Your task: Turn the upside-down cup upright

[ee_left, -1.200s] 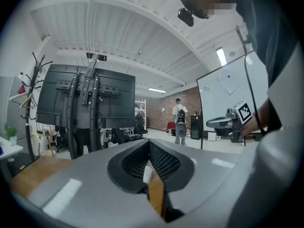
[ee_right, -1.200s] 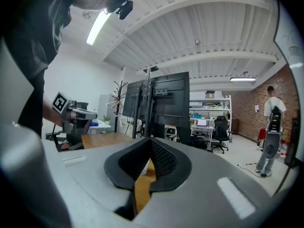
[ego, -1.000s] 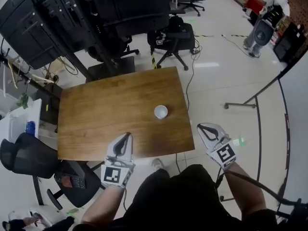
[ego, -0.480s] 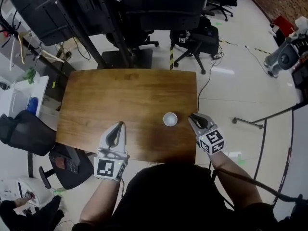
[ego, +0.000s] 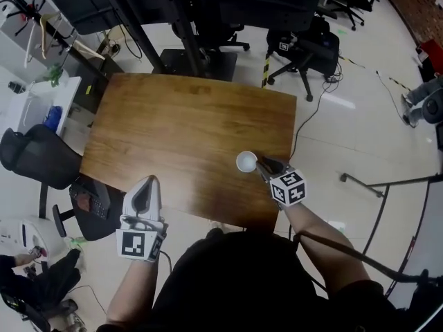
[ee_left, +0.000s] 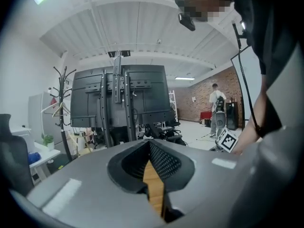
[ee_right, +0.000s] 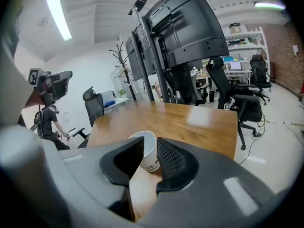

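Right claw point(ego: 261, 164) is over the near right corner of the desk point(ego: 173, 126), angled downward, its marker cube toward the person. Its jaws stand apart and have just been opening. The white paper cup point(ee_right: 147, 150) stands on the desk between the jaw tips, with dark print on its lower wall. In the right gripper view the pads flank the cup without clearly pressing on it. Whether the cup's mouth faces up or down cannot be told from these views.

Left claw point(ego: 149, 183) is at the near left edge of the desk, well apart from the cup. Its jaw tips are together, with nothing between them; only a sliver of desk wood shows in the gap behind the tips.

Apart from the cup, the wooden desk top is bare. A black office chair point(ego: 38, 159) stands beside the desk's left edge. Beyond the far edge stand dark screens on stands point(ego: 190, 9), and further office chairs point(ego: 308, 47) stand on the pale floor point(ego: 346, 130).
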A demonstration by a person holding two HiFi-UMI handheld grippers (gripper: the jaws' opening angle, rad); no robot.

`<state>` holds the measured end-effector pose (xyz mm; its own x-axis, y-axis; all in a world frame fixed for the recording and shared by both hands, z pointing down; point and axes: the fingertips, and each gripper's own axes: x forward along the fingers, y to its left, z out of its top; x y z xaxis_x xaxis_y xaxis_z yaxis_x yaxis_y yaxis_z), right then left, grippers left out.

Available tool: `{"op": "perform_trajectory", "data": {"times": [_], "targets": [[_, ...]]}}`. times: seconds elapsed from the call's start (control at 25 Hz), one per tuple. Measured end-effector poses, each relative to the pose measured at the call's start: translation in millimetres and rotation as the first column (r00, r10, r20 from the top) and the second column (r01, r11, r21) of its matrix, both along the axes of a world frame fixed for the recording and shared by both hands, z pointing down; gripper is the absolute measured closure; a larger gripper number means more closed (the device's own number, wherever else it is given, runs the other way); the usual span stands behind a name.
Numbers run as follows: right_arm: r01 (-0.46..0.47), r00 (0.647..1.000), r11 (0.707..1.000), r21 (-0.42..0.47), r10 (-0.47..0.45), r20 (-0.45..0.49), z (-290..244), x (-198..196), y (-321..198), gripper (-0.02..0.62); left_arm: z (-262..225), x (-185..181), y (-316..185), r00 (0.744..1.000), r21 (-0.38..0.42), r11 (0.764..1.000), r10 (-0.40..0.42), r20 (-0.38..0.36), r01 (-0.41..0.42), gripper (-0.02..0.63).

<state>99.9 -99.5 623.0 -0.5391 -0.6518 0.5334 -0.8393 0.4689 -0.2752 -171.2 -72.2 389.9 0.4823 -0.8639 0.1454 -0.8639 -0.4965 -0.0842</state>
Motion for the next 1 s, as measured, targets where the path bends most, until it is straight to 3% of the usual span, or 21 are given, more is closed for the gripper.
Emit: {"op": "perform_trajectory", "data": {"times": [0.16, 0.36, 0.52, 0.64, 0.8, 0.88, 0.92, 1.0], "targets": [[-0.037, 0.998, 0.998, -0.051, 0.04, 0.057, 9, -6, -10, 0.505, 3, -9, 16, 0.999, -0.019, 0.999, -0.033, 0.026, 0.034, 0.607], [-0.038, 0.999, 0.993, -0.115, 0.036, -0.02, 30, -9, -17, 0.505, 0, -24, 25, 0.996, -0.026, 0.997, -0.078, 0.037, 0.079, 0.607], [-0.021, 0.988, 1.0, -0.014, 0.019, -0.15, 20, -6, -22, 0.569, -2, -34, 25, 0.994, -0.021, 0.995, -0.1, 0.034, 0.101, 0.607], [0.023, 0.95, 0.997, 0.073, 0.001, -0.311, 9, 5, -26, 0.571, -1, -31, 24, 0.995, -0.019, 0.995, -0.097, 0.034, 0.098, 0.607], [0.11, 0.821, 0.986, 0.126, -0.019, -0.57, 9, 16, -24, 0.571, 1, -26, 23, 0.997, -0.019, 0.997, -0.075, 0.031, 0.076, 0.607], [0.178, 0.778, 0.975, 0.135, -0.055, -0.626, 12, 6, -16, 0.571, 0, -26, 21, 0.997, -0.015, 0.997, -0.07, 0.028, 0.071, 0.607], [0.205, 0.78, 0.97, 0.134, -0.079, -0.621, 13, -3, -11, 0.567, 0, -26, 21, 0.997, -0.012, 0.998, -0.069, 0.028, 0.069, 0.607], [0.218, 0.825, 0.969, 0.116, -0.119, -0.552, 19, -22, -2, 0.552, -1, -26, 20, 0.997, -0.009, 0.998, -0.067, 0.027, 0.067, 0.607]]}}
